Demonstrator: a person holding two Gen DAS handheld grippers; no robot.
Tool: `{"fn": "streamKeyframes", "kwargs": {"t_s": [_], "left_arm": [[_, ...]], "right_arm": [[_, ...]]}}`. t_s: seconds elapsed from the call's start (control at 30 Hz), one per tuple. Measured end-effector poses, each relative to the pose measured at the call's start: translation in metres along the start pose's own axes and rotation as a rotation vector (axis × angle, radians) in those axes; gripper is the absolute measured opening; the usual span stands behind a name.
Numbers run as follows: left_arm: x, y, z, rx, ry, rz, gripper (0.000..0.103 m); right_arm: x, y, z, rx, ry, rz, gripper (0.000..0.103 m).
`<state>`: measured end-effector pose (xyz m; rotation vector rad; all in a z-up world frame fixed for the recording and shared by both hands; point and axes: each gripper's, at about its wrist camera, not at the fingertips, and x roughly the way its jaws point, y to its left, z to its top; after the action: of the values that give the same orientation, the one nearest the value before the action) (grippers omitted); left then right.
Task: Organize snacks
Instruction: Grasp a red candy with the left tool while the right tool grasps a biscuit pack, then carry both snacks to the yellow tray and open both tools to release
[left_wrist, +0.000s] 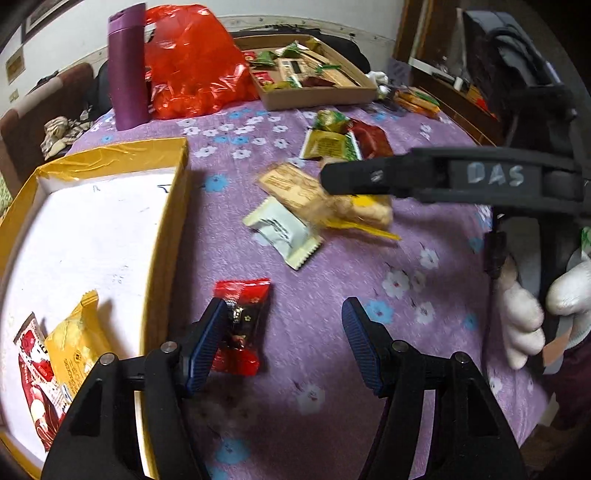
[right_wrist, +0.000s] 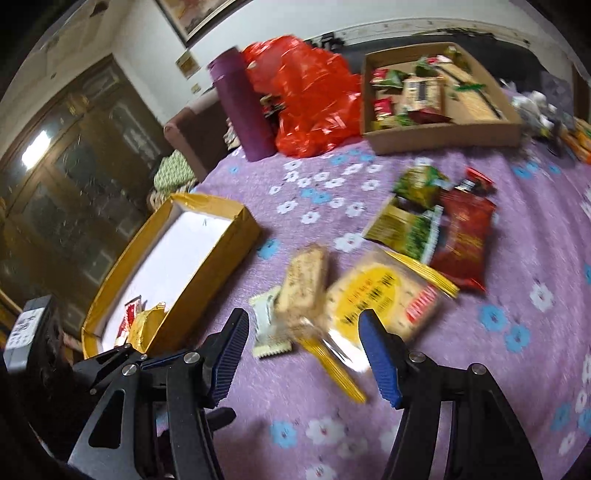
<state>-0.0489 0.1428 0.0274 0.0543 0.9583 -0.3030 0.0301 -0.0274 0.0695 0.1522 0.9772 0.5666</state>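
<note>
My left gripper (left_wrist: 284, 325) is open over the purple cloth, its left finger just beside a red candy packet (left_wrist: 240, 325). A yellow-walled box (left_wrist: 173, 206) with a white floor lies to its left and holds a yellow packet (left_wrist: 77, 339) and a red-and-white packet (left_wrist: 37, 373). My right gripper (right_wrist: 303, 343) is open, low over a tan cracker bar (right_wrist: 303, 288), a clear yellow-labelled biscuit pack (right_wrist: 373, 299) and a white packet (right_wrist: 267, 328). In the left wrist view the right gripper's arm (left_wrist: 443, 177) reaches in over these snacks (left_wrist: 325, 195).
A brown cardboard tray (right_wrist: 443, 136) of mixed snacks stands at the back. A purple bottle (right_wrist: 240, 103) and a red plastic bag (right_wrist: 310, 96) stand at the back left. Green and dark red packets (right_wrist: 443, 229) lie mid-table. The table edge is at the left.
</note>
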Motion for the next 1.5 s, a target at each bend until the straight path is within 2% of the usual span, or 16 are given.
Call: {"fn": "streamKeyframes", "kwargs": {"t_s": [0.17,0.37,0.4,0.43,0.47,0.5,0.53,0.6,0.93,0.97,1.0,1.17,1.3,1.37,1.4,1.5], "left_arm": [[-0.001,0.013,0.003,-0.053,-0.016,-0.018,0.063],[0.007,-0.003,0.001,0.041,0.003,0.040,0.062],[0.009,-0.006,0.000,0.059,0.011,0.046,0.052],[0.010,-0.010,-0.002,0.078,0.018,0.072,0.044],[0.011,-0.012,-0.003,0.094,0.015,0.111,0.037],[0.011,-0.013,-0.004,0.102,0.009,0.131,0.028],[0.008,-0.011,-0.005,0.093,-0.002,0.128,0.026],[0.000,-0.005,-0.006,0.047,-0.018,0.054,0.025],[-0.022,-0.007,-0.015,-0.024,-0.074,0.004,0.025],[-0.028,-0.008,-0.015,-0.032,-0.086,0.000,0.025],[-0.032,-0.008,-0.017,-0.039,-0.096,-0.002,0.025],[-0.062,0.008,-0.026,-0.112,-0.163,-0.012,0.025],[-0.077,0.024,-0.038,-0.171,-0.194,-0.022,0.025],[-0.083,0.032,-0.045,-0.198,-0.206,-0.033,0.025],[-0.086,0.035,-0.048,-0.208,-0.210,-0.039,0.025],[-0.090,0.041,-0.055,-0.227,-0.216,-0.043,0.025]], "right_arm": [[0.027,0.016,0.014,-0.048,0.032,-0.057,0.064],[0.052,0.036,0.019,-0.164,0.050,-0.193,0.059],[0.055,0.041,0.017,-0.193,0.051,-0.226,0.054],[0.057,0.043,0.017,-0.210,0.056,-0.244,0.039],[0.062,0.044,0.015,-0.227,0.074,-0.264,0.035],[0.063,0.044,0.014,-0.231,0.069,-0.267,0.035],[0.061,0.044,0.013,-0.235,0.062,-0.269,0.034],[0.055,0.042,0.009,-0.235,0.051,-0.262,0.033],[-0.015,0.029,-0.009,-0.167,-0.057,-0.159,0.032],[-0.019,0.028,-0.011,-0.164,-0.062,-0.153,0.021],[-0.023,0.029,-0.012,-0.163,-0.061,-0.148,0.017],[-0.037,0.039,-0.020,-0.180,-0.073,-0.134,0.013],[-0.029,0.043,-0.023,-0.189,-0.052,-0.163,0.023],[-0.018,0.041,-0.026,-0.170,-0.023,-0.139,0.055],[-0.014,0.042,-0.028,-0.163,-0.013,-0.126,0.060],[0.003,0.046,-0.034,-0.142,0.026,-0.100,0.062]]}}
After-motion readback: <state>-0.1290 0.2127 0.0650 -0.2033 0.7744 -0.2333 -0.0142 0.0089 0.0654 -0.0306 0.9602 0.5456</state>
